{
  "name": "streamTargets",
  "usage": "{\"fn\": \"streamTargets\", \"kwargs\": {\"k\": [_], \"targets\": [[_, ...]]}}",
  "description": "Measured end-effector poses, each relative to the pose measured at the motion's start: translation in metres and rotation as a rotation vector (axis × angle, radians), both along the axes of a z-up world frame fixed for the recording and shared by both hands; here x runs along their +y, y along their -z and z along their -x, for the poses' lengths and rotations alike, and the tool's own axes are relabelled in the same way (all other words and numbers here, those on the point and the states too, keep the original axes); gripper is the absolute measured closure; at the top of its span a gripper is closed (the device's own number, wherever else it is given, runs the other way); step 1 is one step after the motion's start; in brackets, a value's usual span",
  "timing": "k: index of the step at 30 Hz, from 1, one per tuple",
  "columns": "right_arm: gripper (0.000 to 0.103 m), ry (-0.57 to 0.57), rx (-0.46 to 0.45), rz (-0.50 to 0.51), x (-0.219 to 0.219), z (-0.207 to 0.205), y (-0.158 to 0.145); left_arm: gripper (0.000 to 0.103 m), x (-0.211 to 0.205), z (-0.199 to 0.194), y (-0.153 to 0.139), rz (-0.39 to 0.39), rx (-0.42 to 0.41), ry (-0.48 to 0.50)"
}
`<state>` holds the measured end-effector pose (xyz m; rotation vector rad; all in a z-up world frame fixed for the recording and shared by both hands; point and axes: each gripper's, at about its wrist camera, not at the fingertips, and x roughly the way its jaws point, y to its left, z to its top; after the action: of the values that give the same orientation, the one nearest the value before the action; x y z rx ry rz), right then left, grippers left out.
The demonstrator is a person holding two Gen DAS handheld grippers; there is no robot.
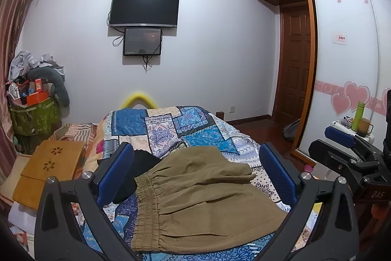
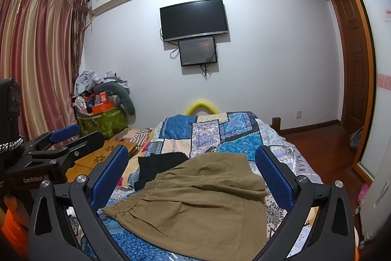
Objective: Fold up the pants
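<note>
Olive-brown pants [image 1: 202,199] with a gathered elastic waistband lie folded on the patterned blue bedspread [image 1: 171,129]. They also show in the right wrist view [image 2: 195,199]. My left gripper [image 1: 195,170] hovers above them, open and empty, its blue pads [image 1: 117,170] wide apart. My right gripper [image 2: 193,170] is also open and empty above the pants. Each gripper shows in the other's view, the right gripper [image 1: 342,141] at the right edge and the left gripper [image 2: 63,136] at the left edge.
A black garment [image 1: 136,170] lies on the bed just left of the pants. A wooden lap table [image 1: 51,165] sits at the bed's left. A green laundry bin [image 1: 34,114] piled with things stands in the corner. A wardrobe [image 1: 347,53] and nightstand are at right.
</note>
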<state>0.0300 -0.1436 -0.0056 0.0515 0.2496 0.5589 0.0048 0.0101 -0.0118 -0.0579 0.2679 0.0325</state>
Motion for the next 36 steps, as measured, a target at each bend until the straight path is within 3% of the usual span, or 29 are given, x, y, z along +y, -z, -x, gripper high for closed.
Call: {"fn": "streamTargets", "kwargs": {"k": [36], "targets": [[0.0,0.006,0.0,0.005,0.0007,-0.0024,0.0,0.0,-0.0005,-0.0013,-0.0011,-0.011,-0.007,-0.005]]}}
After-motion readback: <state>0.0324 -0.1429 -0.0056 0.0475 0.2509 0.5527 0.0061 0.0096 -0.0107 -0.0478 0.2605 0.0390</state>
